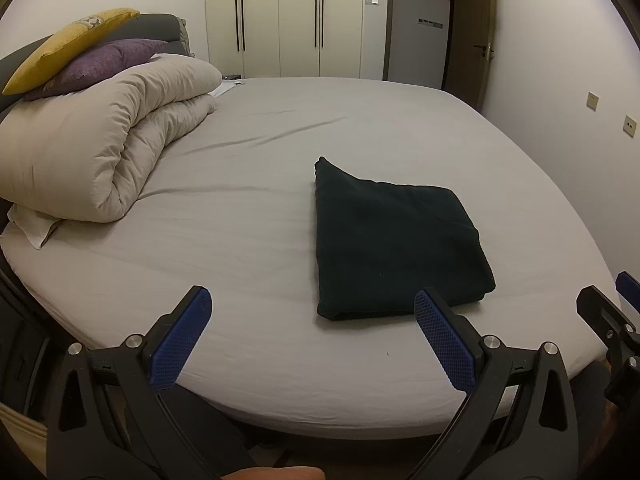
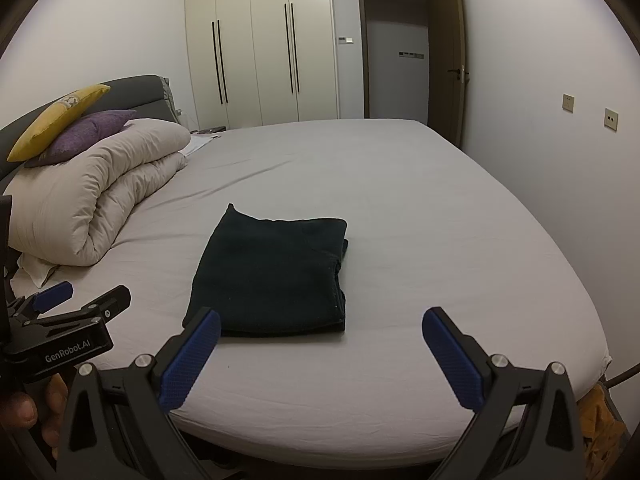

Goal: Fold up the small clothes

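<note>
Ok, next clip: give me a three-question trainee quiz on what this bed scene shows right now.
1. True or false: the dark garment lies folded flat on the bed sheet, and neither gripper holds it.
2. Multiple choice: what rests on top of the rolled beige duvet? A) a yellow cushion and a purple cushion B) a stack of towels C) nothing
3. Short answer: how do the jaws of the left gripper and the right gripper stand?

Key
1. True.
2. A: the yellow cushion leans over the purple cushion.
3. Both wide open, empty, at the near edge of the bed.
</note>
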Motion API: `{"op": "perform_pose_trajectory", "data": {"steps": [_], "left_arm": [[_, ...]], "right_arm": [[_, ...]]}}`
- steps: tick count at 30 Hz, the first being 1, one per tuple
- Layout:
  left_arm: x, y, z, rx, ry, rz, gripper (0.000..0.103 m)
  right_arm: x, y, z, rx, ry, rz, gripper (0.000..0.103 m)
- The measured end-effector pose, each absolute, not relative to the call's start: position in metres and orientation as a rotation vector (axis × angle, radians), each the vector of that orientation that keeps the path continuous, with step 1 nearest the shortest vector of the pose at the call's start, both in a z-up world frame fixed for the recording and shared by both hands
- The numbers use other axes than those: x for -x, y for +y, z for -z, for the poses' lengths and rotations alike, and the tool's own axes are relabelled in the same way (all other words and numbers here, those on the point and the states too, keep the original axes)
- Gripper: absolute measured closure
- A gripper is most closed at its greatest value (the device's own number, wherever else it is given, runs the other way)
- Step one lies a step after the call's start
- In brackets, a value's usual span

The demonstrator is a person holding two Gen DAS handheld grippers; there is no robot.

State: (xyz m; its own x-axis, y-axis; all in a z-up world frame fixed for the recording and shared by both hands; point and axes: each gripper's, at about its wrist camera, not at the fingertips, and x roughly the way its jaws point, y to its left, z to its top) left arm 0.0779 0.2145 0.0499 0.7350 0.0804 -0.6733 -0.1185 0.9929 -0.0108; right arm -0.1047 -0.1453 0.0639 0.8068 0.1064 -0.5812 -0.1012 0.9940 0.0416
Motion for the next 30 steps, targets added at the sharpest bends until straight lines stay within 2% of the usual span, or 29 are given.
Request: {"op": "perform_pose_trajectory", "data": {"steps": [30], "left_arm": [[-0.0854, 0.2195, -0.0397, 0.047, 0.754, -0.104, 0.000]], "right_arm": [[0.1038, -0.1472, -0.0577, -0.012, 0.637, -0.117, 0.000]]}}
